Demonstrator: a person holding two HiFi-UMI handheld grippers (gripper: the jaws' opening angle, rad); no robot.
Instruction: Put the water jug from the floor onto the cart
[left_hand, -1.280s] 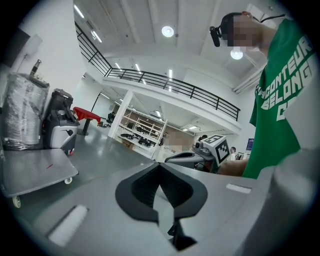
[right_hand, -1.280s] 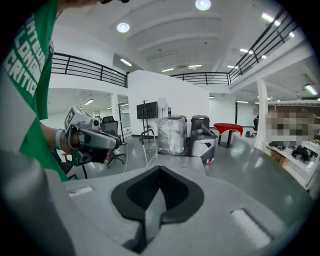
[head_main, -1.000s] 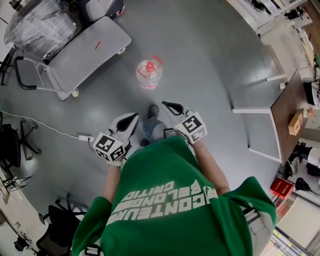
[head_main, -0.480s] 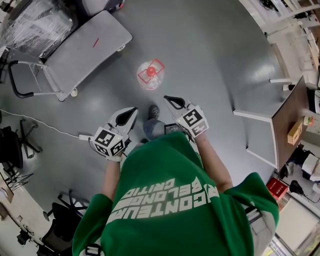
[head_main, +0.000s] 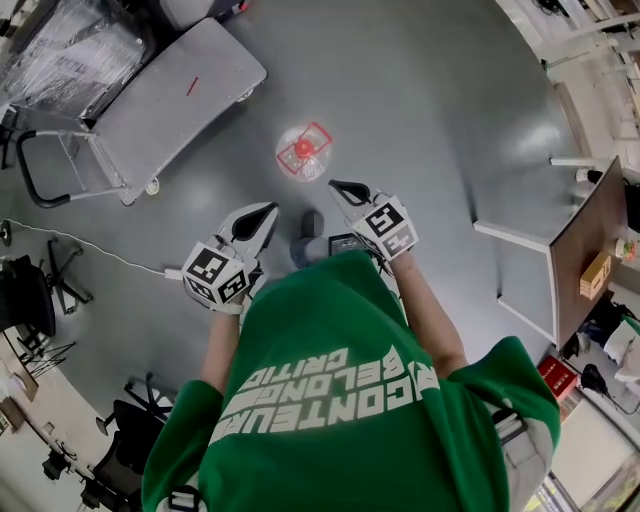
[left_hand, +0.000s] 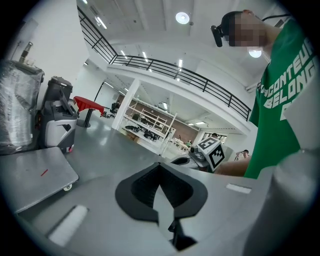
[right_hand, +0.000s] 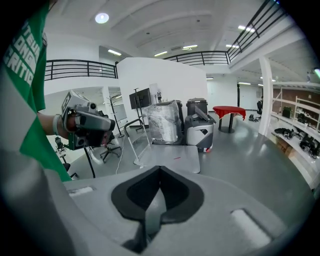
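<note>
L gripper (head_main: 268, 210) & R gripper (head_main: 336, 187) both pinched together, empty. Water jug (head_main: 303, 152) on floor at 12 o'clock ahead of them; cart (head_main: 170, 100) approx 10 o'clock.

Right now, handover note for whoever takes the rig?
Shut and empty: left tongs, right tongs.
Jug: upright on the floor, just ahead of both tongs, untouched; the right tongs are nearer.
Cart: left of the jug in the head view.
Done: nothing lifted yet.
Left: open tongs, grip jug, set it on cart.
</note>
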